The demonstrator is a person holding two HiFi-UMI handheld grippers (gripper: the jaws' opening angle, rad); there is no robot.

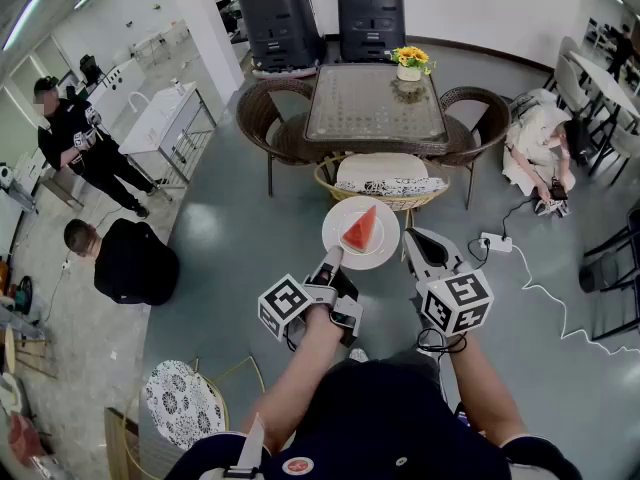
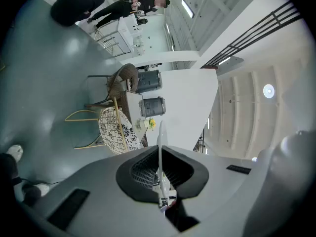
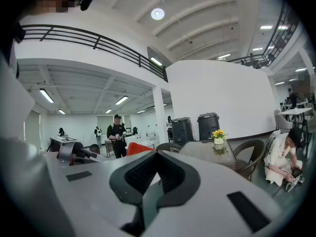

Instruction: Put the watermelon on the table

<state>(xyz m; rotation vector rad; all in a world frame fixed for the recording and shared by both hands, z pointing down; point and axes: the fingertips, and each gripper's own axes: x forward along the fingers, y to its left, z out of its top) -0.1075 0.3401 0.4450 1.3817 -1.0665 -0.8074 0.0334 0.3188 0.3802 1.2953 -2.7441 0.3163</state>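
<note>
Standing over the grey floor, I grip a white plate point(image 1: 383, 255) by its 7 o'clock rim with my left tongs point(image 1: 334, 256). The left gripper view shows the rim edge-on as a thin white line pinched between the black pads. A red wedge of watermelon point(image 1: 361, 230) lies on the middle of the plate, rind toward 5 o'clock.

My right tongs point(image 1: 410, 236) sit just beside the plate's 3 o'clock rim, pads together with nothing between them. I cannot tell whether they touch the rim.

Each tool carries a cube point(image 1: 285, 306) printed with black-and-white square markers.

The plate is held in the air at my 12 o'clock, in front of a wicker chair point(image 1: 385, 173) with a patterned cushion. Beyond the chair stands the glass-topped bench point(image 1: 375, 108), well apart from the plate. It bears only a white pot of yellow flowers point(image 1: 411, 64) at its far edge.

Two black bins point(image 1: 280, 18) stand behind it against the wall. A power strip point(image 1: 495, 241) with a white cable lies on the floor at 3 o'clock.

Two people in black are at 9 o'clock, and another sits on the floor at 2 o'clock.
</note>
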